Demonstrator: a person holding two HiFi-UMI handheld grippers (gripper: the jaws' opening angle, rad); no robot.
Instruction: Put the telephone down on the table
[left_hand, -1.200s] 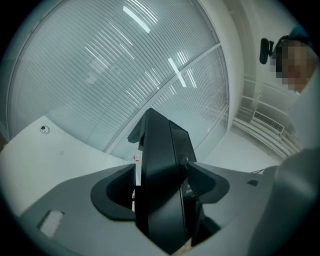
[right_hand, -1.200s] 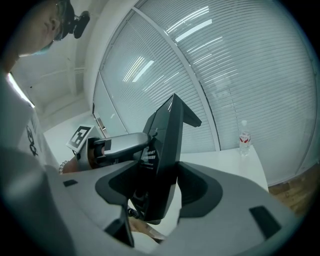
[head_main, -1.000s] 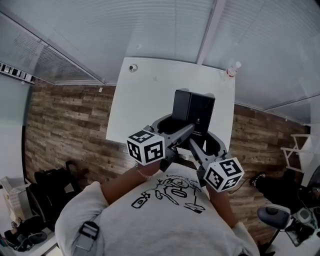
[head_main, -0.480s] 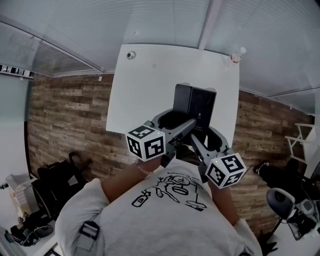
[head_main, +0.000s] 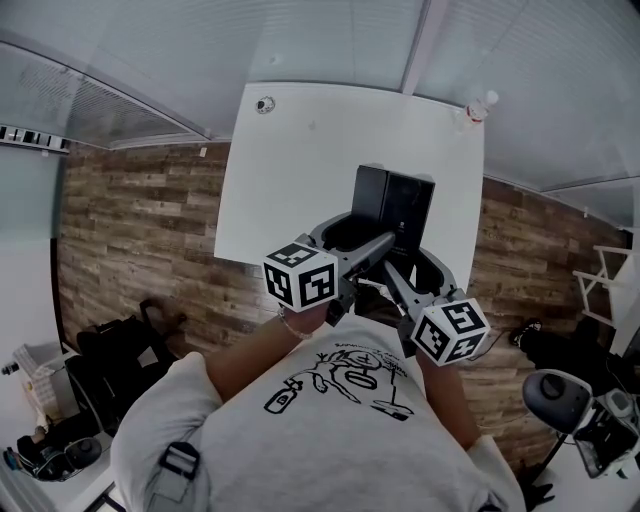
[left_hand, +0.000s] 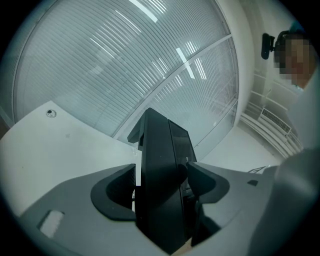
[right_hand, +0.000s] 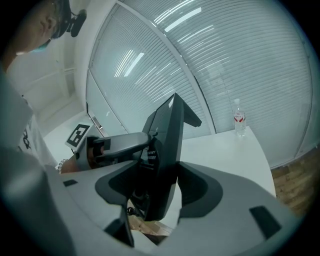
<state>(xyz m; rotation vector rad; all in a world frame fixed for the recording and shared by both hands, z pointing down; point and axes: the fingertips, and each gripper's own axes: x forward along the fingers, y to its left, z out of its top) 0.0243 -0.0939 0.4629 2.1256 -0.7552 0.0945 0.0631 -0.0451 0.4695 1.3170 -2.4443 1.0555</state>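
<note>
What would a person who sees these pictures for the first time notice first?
The eye goes first to the black telephone, gripped from both sides by the left gripper and the right gripper, at the near edge of the white table. After that comes a small water bottle, which stands alone at the table's far right corner.
</note>
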